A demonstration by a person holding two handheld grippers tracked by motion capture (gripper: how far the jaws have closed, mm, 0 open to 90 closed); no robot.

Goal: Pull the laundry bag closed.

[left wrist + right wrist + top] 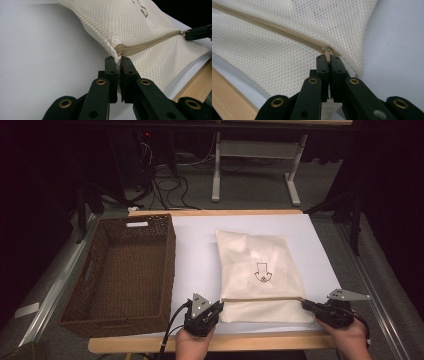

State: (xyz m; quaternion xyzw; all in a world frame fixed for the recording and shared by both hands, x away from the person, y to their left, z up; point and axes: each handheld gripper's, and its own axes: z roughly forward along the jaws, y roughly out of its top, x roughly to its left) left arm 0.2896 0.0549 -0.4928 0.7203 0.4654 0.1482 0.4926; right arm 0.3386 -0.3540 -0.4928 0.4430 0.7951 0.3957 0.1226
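Currently both hands reach in low from the counter's (200, 227) near edge. Left tongs (219, 305) clamp the mesh bag's (257, 265) left zipper end; right tongs (305, 303) pinch the zipper pull (327, 53). Bag lies right of the wicker basket (125, 270).

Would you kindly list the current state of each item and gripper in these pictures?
Cream mesh zip bag: lying flat on the white table, zip closed.
Beige zip pull: at the bag's end, pinched.
Brown woven wicker basket: upright, empty.
Left gripper: shut on the bag's corner.
Right gripper: shut on the zip pull.
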